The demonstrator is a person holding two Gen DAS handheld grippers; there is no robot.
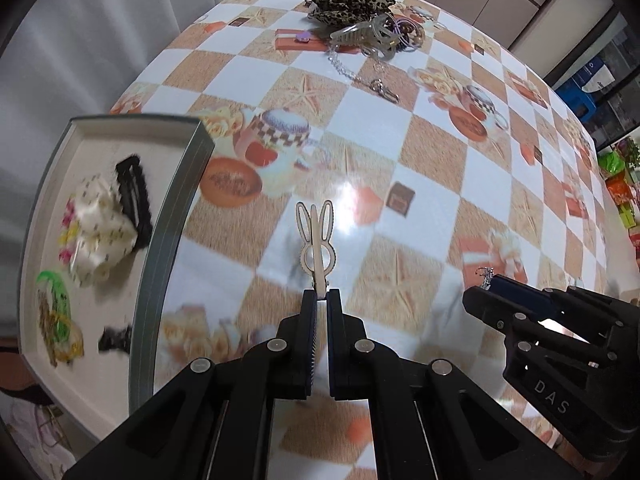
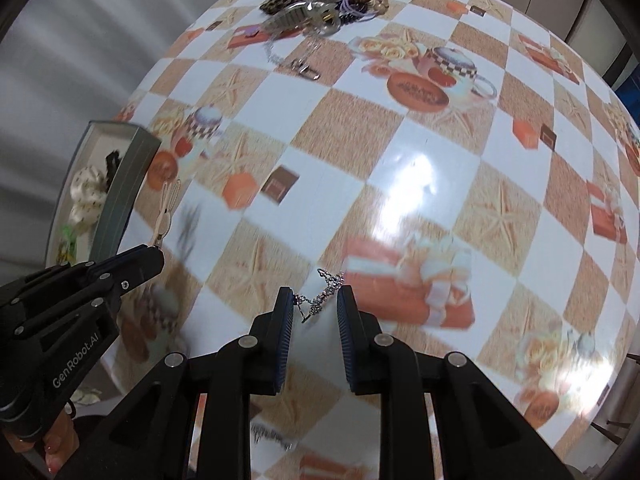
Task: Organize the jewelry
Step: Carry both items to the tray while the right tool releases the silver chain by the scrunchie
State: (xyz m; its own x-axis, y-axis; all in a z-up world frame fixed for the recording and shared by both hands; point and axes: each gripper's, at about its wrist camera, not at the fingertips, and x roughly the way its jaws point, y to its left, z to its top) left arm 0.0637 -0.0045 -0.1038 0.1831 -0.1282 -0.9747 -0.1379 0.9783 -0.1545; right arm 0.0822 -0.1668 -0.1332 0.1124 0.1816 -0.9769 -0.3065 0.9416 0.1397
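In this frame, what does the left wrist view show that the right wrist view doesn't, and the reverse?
Only the left wrist view shows the tray's near end: a green and yellow tangle and a small black clip.

Only the right wrist view shows the silver jewelry piece in full, spanning the right gripper's parted fingers.

Both show the bunny hair clip pinched in the left gripper, the white scrunchie, and the far accessory pile.

"DAS" on right tongs [image 1: 486,294] body; "GenRobot.AI" on left tongs [image 2: 154,258] body.
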